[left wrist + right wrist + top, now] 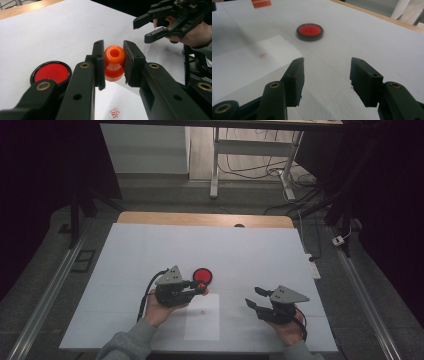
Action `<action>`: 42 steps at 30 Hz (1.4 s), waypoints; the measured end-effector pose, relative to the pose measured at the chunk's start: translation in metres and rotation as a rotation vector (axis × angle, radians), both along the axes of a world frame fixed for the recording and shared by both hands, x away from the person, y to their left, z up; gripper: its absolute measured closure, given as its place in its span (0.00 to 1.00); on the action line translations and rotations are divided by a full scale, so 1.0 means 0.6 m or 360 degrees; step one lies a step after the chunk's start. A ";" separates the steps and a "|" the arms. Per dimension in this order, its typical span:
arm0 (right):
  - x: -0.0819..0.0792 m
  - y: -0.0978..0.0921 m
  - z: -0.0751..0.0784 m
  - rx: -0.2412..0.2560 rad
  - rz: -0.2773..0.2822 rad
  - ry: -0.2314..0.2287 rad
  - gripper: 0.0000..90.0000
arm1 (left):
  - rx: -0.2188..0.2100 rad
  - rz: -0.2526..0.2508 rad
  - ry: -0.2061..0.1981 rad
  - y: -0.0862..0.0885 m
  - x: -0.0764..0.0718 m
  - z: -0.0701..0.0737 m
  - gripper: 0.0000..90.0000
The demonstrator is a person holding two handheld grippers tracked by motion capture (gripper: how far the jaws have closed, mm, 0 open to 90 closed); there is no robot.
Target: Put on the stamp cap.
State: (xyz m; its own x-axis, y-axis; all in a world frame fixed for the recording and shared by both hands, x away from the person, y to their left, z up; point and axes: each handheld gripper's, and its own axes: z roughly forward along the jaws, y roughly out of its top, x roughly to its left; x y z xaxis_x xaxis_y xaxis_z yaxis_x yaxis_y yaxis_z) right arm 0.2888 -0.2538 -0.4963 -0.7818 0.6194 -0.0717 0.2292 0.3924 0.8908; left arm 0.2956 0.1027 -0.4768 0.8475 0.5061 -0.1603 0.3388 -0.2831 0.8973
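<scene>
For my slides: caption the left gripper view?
Left tongs clamp an orange stamp above paper, red pad beside.

Wooden table (150, 217) under a white sheet (150, 255), red disc (203, 275) in black rim, paper slip (202, 317) with small red mark (202, 311)

Wide bare white table cover (150, 250) from nine through twelve to three o'clock, open to any pass. Near centre, one low obstacle: red disc in black rim (202, 275), flat on the cover, just at one o'clock of left gripper (202, 289). No room between that gripper's jaws: orange spool-shaped piece (114, 62) clamped there, held just beside the disc. Thin paper sheet (202, 317) at six o'clock, flat, no hindrance. Open lane between the two grippers over that sheet. Right gripper (254, 298) at four o'clock, jaws apart, free space between them.
</scene>
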 end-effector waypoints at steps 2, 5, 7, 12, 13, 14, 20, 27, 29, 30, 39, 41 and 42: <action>-0.001 -0.012 0.000 -0.0011 -0.0028 0.0001 0.50 | 0.0002 0.0005 0.0003 0.003 0.002 0.001 0.80; -0.003 -0.030 -0.002 -0.0011 -0.0073 0.0003 0.50 | 0.0017 0.0027 0.0010 0.010 0.006 0.000 0.80; -0.004 -0.043 -0.002 -0.0022 -0.0097 0.0002 0.50 | 0.0026 0.0042 0.0019 0.014 0.009 -0.001 0.80; -0.010 -0.072 -0.004 -0.0009 -0.0149 0.0014 0.50 | 0.0062 0.0096 0.0021 0.025 0.016 -0.002 0.80; -0.011 -0.077 -0.005 -0.0005 -0.0158 0.0018 0.50 | 0.0067 0.0105 0.0025 0.027 0.018 -0.003 0.80; -0.013 -0.082 -0.005 -0.0006 -0.0165 0.0017 0.50 | 0.0073 0.0113 0.0027 0.029 0.019 -0.003 0.80; -0.012 -0.094 -0.007 -0.0006 -0.0189 0.0022 0.50 | 0.0101 0.0160 0.0054 0.041 0.029 -0.008 0.80; -0.008 -0.090 -0.010 -0.0029 -0.0165 0.0044 0.50 | 0.0123 0.0195 0.0071 0.048 0.036 -0.013 0.80; -0.007 -0.090 -0.011 -0.0033 -0.0166 0.0049 0.50 | 0.0124 0.0204 0.0074 0.049 0.038 -0.013 0.80; -0.007 -0.091 -0.011 -0.0034 -0.0164 0.0051 0.50 | 0.0124 0.0207 0.0076 0.050 0.038 -0.014 0.80; -0.005 -0.090 -0.011 -0.0032 -0.0171 0.0055 0.50 | 0.0125 0.0211 0.0084 0.054 0.047 -0.016 0.80; -0.004 -0.091 -0.011 -0.0024 -0.0169 0.0056 0.50 | 0.0130 0.0220 0.0087 0.057 0.051 -0.017 0.80; -0.003 -0.091 -0.012 -0.0023 -0.0172 0.0060 0.50 | 0.0125 0.0223 0.0090 0.059 0.054 -0.018 0.80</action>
